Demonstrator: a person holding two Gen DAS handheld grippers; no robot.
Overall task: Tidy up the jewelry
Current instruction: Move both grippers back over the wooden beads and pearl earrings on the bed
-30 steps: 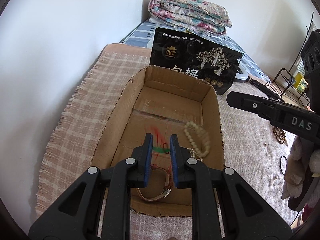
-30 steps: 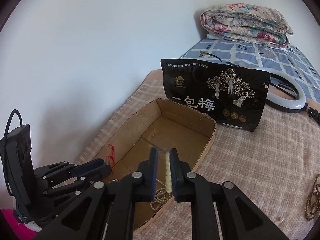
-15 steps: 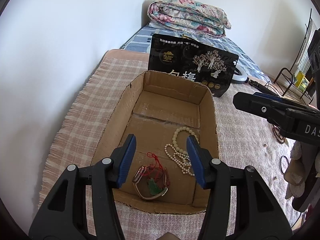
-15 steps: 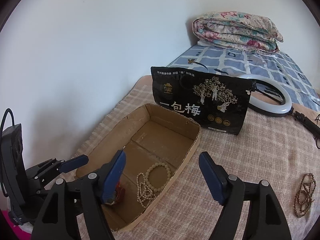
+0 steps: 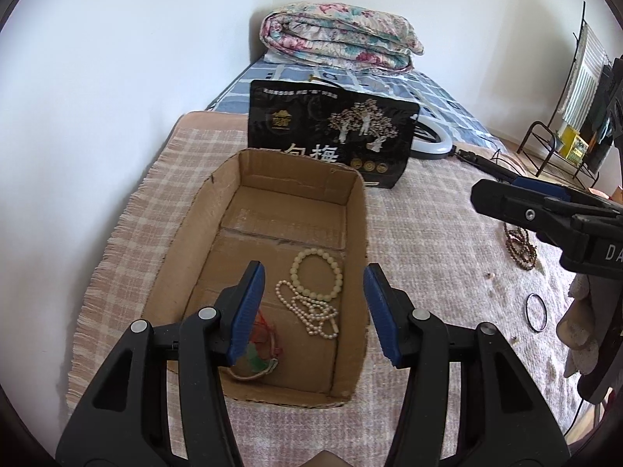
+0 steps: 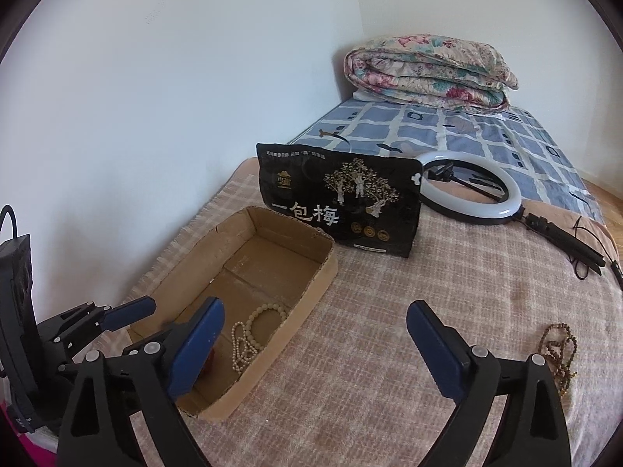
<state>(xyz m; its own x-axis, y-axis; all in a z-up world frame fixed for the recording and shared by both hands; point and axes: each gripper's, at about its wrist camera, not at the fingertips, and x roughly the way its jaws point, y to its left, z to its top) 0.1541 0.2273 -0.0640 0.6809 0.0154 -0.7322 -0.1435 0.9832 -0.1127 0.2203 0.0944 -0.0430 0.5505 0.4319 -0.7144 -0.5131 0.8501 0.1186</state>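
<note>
An open cardboard box [image 5: 183,241] [image 6: 311,295] lies on the checked cloth. Inside it are a pale bead bracelet [image 5: 317,268] [image 6: 268,313], a pearl necklace [image 5: 307,307] [image 6: 241,346] and a watch with a red cord and green charm [image 5: 257,346]. My left gripper [image 5: 313,311] is open and empty above the box's near end. My right gripper [image 6: 315,350] is open and empty, to the right of the box; it shows in the left wrist view [image 5: 545,214]. A brown bead necklace [image 6: 557,350] [image 5: 520,243] and a black ring [image 5: 536,308] lie on the cloth to the right.
A black snack bag [image 5: 331,132] [image 6: 338,198] stands behind the box. A ring light [image 6: 471,194] with its stand lies beyond it. A folded floral quilt [image 6: 428,70] sits on the blue bedding. The wall runs along the left. A metal rack [image 5: 560,148] stands far right.
Both grippers opened and drew back from the box. The left let go of the red cord piece and the right let go of the pale beads, which now lie in the box.
</note>
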